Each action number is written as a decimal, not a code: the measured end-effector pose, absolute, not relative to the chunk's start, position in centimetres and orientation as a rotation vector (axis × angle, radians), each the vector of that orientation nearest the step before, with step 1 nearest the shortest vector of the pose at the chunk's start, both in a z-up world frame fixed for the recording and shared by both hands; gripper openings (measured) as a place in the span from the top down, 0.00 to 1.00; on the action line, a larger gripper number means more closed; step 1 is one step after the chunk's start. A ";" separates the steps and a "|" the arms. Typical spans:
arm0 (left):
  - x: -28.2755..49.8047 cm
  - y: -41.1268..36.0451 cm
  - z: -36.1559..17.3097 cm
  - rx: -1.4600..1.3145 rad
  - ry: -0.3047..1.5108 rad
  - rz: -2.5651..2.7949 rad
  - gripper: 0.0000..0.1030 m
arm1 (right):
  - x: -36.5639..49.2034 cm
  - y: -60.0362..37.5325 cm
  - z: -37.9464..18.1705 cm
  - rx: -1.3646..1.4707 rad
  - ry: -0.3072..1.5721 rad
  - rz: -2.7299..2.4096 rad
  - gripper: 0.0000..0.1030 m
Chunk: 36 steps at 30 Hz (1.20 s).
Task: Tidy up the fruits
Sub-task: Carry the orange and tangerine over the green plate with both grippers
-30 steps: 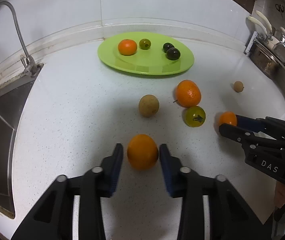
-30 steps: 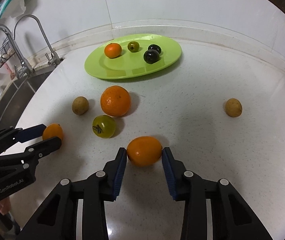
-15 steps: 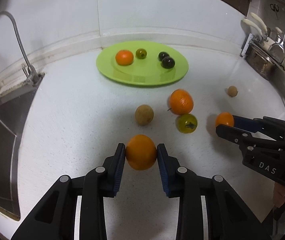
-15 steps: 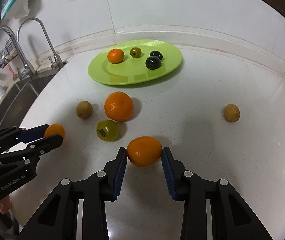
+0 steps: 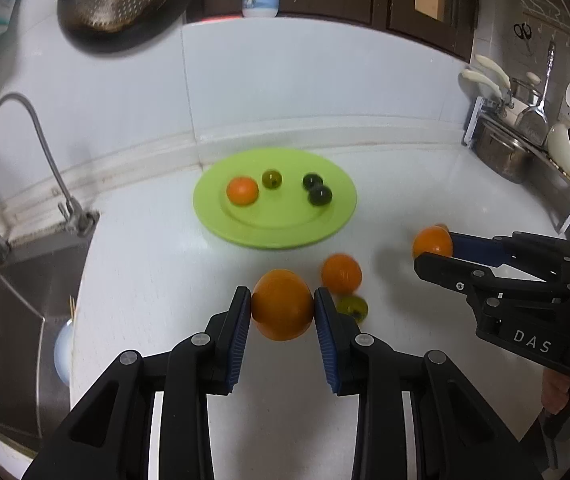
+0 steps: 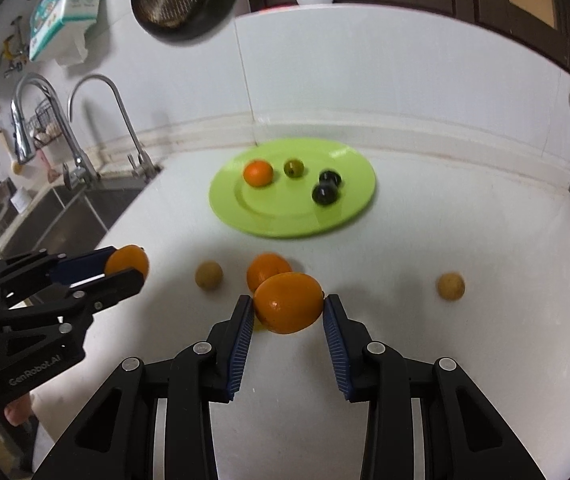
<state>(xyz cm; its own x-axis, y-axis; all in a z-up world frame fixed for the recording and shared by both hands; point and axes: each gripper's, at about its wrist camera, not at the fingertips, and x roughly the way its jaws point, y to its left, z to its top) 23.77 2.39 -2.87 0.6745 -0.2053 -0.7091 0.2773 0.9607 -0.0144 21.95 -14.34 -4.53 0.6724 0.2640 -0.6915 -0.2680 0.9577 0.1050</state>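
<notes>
Fingers (image 5: 241, 320) of the left gripper (image 5: 283, 312) and right gripper (image 6: 288, 312) each clamp an orange (image 5: 282, 304), (image 6: 288, 307) above the counter (image 5: 157, 272), short of the plate (image 5: 341, 216); smooth round peel may slip from the pads during transfer

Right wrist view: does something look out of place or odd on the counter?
Nothing is spilled or damaged. Four fruits lie off the green plate, loose on the counter: an orange, a green fruit, one brown fruit and another brown fruit. The left tool holds the round citrus, the right tool the oval citrus.
</notes>
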 end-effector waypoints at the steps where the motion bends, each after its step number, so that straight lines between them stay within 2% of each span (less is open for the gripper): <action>1: 23.9 2.3 -2.6 0.102 0.776 -0.274 0.69 | 22.2 -14.3 -4.2 -0.005 0.770 0.302 0.64; 19: 28.8 2.5 0.3 0.132 0.710 -0.286 0.69 | 26.4 -13.6 -0.7 -0.028 0.666 0.309 0.64; 36: 36.8 2.9 0.0 0.163 0.709 -0.332 0.69 | 33.4 -11.9 0.2 -0.029 0.674 0.285 0.64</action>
<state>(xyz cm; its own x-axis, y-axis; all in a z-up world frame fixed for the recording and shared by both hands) 36.84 2.92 0.04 0.7094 -0.2430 -0.6616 0.3527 0.9351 0.0347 33.40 -11.86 0.17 0.7438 0.2510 -0.6195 -0.2700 0.9607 0.0652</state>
